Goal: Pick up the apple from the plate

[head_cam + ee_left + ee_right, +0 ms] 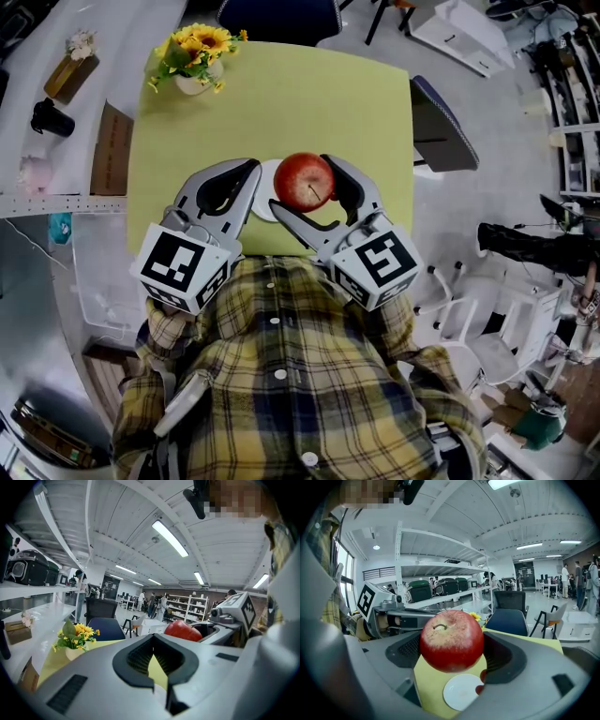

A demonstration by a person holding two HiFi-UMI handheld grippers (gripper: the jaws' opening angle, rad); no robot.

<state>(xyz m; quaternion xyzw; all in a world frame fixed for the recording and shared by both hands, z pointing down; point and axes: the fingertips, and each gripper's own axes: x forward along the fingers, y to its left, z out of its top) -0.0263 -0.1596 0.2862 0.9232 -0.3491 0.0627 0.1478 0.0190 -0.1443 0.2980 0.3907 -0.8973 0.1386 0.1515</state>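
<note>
A red apple [305,181] is clamped between the two fingers of my right gripper [302,185], lifted above a small white plate [265,190] on the yellow-green table [309,94]. In the right gripper view the apple [451,641] fills the gap of the right gripper [451,649], and the bare plate [463,692] lies below it. My left gripper [254,170] hovers just left of the plate, its tips together and nothing held. The left gripper view shows the left gripper [153,637] with tips touching, and the apple [187,631] off to its right.
A pot of yellow flowers [197,52] stands at the table's far left corner. A dark chair [441,127] sits by the right edge, another [281,17] behind the table. White benches with small items [56,94] run along the left.
</note>
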